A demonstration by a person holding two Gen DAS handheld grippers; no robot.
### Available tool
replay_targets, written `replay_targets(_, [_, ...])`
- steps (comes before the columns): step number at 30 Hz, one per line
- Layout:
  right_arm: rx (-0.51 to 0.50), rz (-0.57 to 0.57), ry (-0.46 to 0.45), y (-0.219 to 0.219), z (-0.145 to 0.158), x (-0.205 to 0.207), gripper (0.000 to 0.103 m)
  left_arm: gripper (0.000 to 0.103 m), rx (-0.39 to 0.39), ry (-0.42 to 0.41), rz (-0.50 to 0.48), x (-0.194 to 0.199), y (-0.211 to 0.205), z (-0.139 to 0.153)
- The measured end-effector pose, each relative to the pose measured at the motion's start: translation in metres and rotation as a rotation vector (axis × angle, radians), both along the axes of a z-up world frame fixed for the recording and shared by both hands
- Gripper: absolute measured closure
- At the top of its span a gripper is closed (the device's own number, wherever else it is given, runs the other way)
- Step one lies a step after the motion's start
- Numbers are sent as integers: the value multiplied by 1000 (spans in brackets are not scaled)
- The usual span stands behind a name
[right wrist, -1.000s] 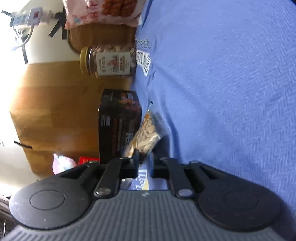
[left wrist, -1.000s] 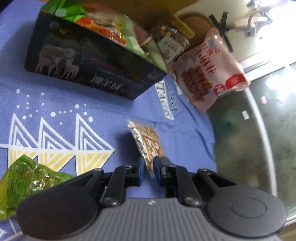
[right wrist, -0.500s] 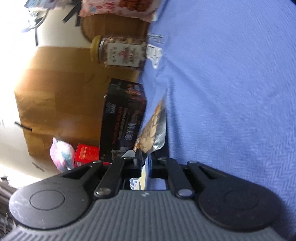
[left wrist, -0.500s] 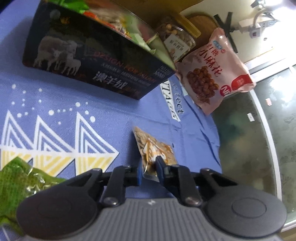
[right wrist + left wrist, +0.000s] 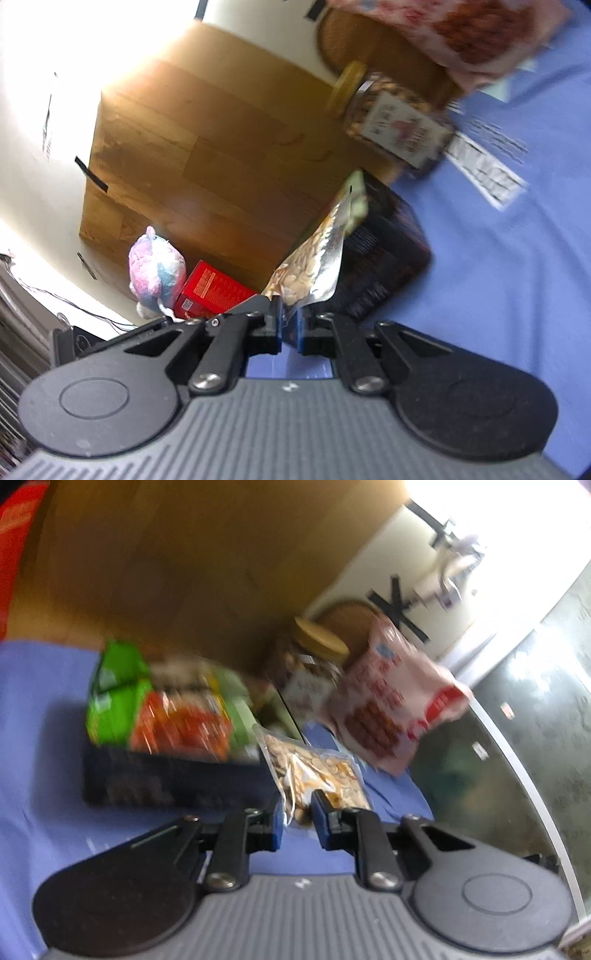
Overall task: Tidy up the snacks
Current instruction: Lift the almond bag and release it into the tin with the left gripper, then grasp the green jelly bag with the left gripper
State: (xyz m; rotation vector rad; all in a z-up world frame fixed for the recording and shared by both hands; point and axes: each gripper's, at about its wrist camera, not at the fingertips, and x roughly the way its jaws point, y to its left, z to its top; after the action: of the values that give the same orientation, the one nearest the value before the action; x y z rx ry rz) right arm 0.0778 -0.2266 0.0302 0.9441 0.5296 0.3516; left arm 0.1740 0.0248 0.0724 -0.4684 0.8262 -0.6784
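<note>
Both claws stay pinched on 1 nut packet each – left gripper (image 5: 297,812) on the clear packet (image 5: 314,771), right gripper (image 5: 290,326) on the foil packet (image 5: 314,269) – you carry them toward the dark box (image 5: 170,775) at far left

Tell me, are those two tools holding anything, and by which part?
Yes. The left tool pinches a clear nut packet by its near edge; the right tool pinches a similar packet by its bottom corner.

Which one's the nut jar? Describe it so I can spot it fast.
Find the dark box of snack packs on the blue cloth. Behind its right end, by the pink bag, stands the nut jar: the only clear container with a tan lid.
</note>
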Motion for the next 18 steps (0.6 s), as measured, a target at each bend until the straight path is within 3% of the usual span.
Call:
replay_targets(6, [-140, 42, 20, 21, 9, 70, 91, 83, 50, 11, 88, 60, 6, -6])
replay_targets(10, [-296, 49, 66, 37, 7, 99, 73, 73, 129, 39, 150, 88, 6, -19])
replay_targets(12, [-355, 24, 62, 38, 10, 98, 69, 68, 183, 42, 173, 93, 6, -23])
replay_targets(18, [-331, -13, 0, 23, 18, 59, 67, 59, 208, 9, 177, 75, 18, -17])
